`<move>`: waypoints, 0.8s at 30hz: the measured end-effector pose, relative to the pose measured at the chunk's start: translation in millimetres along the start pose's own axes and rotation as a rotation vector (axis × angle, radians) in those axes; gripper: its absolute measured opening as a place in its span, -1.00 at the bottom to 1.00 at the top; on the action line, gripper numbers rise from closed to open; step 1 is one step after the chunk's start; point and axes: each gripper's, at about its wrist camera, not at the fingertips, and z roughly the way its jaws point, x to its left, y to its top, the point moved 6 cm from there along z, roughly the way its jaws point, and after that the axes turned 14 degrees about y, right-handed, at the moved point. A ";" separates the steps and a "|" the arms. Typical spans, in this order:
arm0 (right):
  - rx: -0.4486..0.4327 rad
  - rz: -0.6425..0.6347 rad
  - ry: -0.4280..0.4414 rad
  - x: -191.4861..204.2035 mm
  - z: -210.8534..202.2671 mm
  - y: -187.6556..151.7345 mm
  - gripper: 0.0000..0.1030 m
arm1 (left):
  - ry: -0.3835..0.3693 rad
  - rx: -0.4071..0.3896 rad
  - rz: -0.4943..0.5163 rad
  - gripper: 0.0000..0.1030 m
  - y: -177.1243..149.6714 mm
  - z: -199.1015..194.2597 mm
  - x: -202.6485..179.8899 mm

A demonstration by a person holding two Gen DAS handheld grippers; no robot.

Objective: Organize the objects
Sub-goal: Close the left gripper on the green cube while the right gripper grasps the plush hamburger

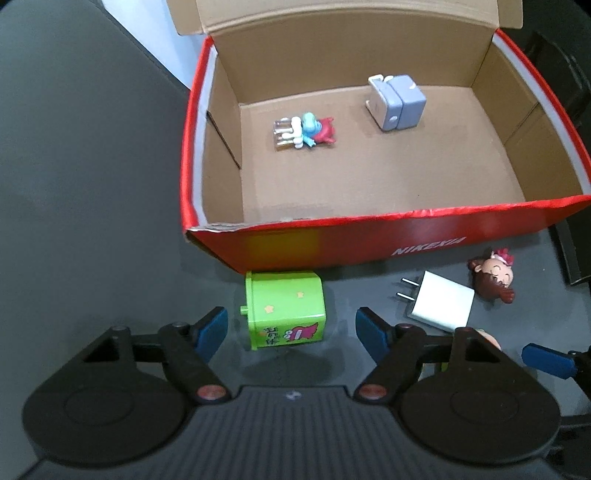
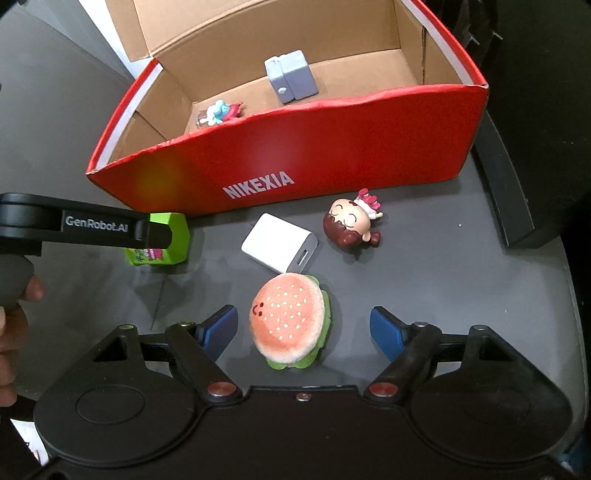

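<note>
A green cube charger [image 1: 286,312] with cartoon print lies on the dark table, just in front of the red shoebox [image 1: 369,236]. My left gripper [image 1: 291,328] is open; its blue pads stand either side of the cube with a gap on both sides. An orange burger plush [image 2: 290,325] lies between the blue pads of my right gripper [image 2: 303,328], which is open and not touching it. Between burger and box lie a white wall charger [image 2: 277,245] and a doll-head figure [image 2: 351,225]. Inside the box are a grey-blue charger [image 1: 399,101] and a small blue-and-red figure plug [image 1: 306,131].
The box lid [image 1: 332,14] stands open at the back. A black slab [image 2: 506,192] sits right of the box near the table's curved edge. A person's hand [image 2: 11,325] holds the left gripper's handle at the left edge of the right wrist view.
</note>
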 end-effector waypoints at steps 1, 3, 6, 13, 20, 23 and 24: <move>0.001 -0.002 0.001 0.3 0.7 0.5 0.51 | 0.001 0.003 0.002 0.47 0.3 2.9 -1.6; 0.006 -0.012 -0.007 1.2 2.8 0.7 0.51 | 0.019 0.009 0.005 0.42 1.7 8.7 -4.3; 0.017 -0.015 -0.012 1.1 6.8 0.5 0.51 | 0.022 0.013 0.002 0.40 4.7 14.0 -7.3; 0.033 -0.051 -0.042 4.5 15.6 0.9 0.51 | 0.034 0.017 0.004 0.28 9.5 20.8 -11.3; 0.049 -0.098 -0.066 10.4 23.7 -0.2 0.23 | 0.045 0.022 -0.019 0.00 11.1 21.8 -9.1; 0.054 -0.120 -0.065 12.6 25.6 -0.8 -0.04 | 0.037 0.026 -0.024 0.00 8.6 18.7 -7.1; 0.053 -0.126 -0.067 12.9 25.6 -0.5 -0.08 | 0.034 0.026 -0.025 -0.01 7.9 17.0 -6.5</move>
